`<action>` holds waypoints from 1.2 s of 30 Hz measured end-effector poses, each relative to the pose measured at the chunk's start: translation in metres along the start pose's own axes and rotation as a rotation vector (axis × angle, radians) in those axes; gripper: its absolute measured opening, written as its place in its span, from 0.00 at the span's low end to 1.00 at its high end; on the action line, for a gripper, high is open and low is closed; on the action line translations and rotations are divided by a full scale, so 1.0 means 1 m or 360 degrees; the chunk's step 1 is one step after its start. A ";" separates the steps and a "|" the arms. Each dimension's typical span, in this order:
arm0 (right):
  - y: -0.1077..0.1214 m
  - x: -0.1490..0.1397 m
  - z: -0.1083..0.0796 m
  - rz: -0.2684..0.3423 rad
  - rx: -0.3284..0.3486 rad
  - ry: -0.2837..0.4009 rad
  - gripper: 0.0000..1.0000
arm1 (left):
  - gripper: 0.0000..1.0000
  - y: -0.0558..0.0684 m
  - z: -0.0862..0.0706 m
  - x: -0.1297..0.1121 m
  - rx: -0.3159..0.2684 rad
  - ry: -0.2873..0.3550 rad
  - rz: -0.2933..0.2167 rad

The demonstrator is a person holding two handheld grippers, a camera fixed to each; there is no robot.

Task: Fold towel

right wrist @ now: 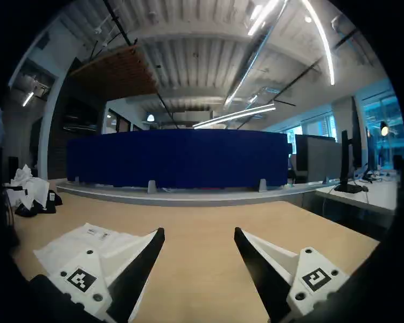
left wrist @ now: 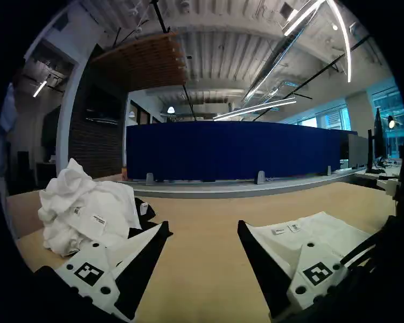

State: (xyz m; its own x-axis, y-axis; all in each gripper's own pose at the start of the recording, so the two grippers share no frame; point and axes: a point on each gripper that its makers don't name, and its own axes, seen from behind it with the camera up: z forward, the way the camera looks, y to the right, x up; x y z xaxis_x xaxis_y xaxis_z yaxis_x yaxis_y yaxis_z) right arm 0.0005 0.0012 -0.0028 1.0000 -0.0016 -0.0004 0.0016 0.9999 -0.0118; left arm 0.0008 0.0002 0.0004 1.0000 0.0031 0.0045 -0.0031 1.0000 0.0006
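Towel (left wrist: 320, 226) lower right, flat on counter (left wrist: 202, 264): likely soft, light, limp; best pinched at a corner. Left gripper (left wrist: 201, 223), right gripper (right wrist: 199, 229) gaping, empty.

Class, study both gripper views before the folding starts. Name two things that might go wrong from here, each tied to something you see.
1. The crumpled white pile looks like several tagged cloths tangled together; the open left gripper may lift more than one.
2. The flat towel lies beside the open right gripper; a careless sweep could rumple it.
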 end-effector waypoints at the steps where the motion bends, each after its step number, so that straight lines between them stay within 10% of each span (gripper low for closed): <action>1: 0.000 0.000 -0.001 -0.0001 -0.0008 -0.0001 1.00 | 0.94 0.000 0.000 -0.001 -0.0001 -0.0002 0.0002; 7: -0.002 0.023 -0.005 -0.0013 -0.0020 0.0006 1.00 | 0.94 -0.001 0.001 0.013 -0.0008 -0.0007 0.0008; 23: -0.012 0.141 -0.023 -0.0020 -0.0008 -0.0089 1.00 | 0.95 0.005 -0.019 0.144 -0.0130 -0.0081 0.0055; 36: -0.025 0.173 -0.035 -0.0070 0.0083 -0.0225 1.00 | 0.95 0.023 -0.028 0.178 -0.0263 -0.0214 0.0077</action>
State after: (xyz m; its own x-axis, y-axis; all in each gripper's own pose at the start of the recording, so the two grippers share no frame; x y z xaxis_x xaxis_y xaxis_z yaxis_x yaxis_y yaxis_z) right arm 0.1739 -0.0246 -0.0376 0.9891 -0.0472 0.1397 0.0415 0.9982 0.0432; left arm 0.1790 0.0234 -0.0265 0.9890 0.0620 0.1341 -0.0392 0.9853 -0.1665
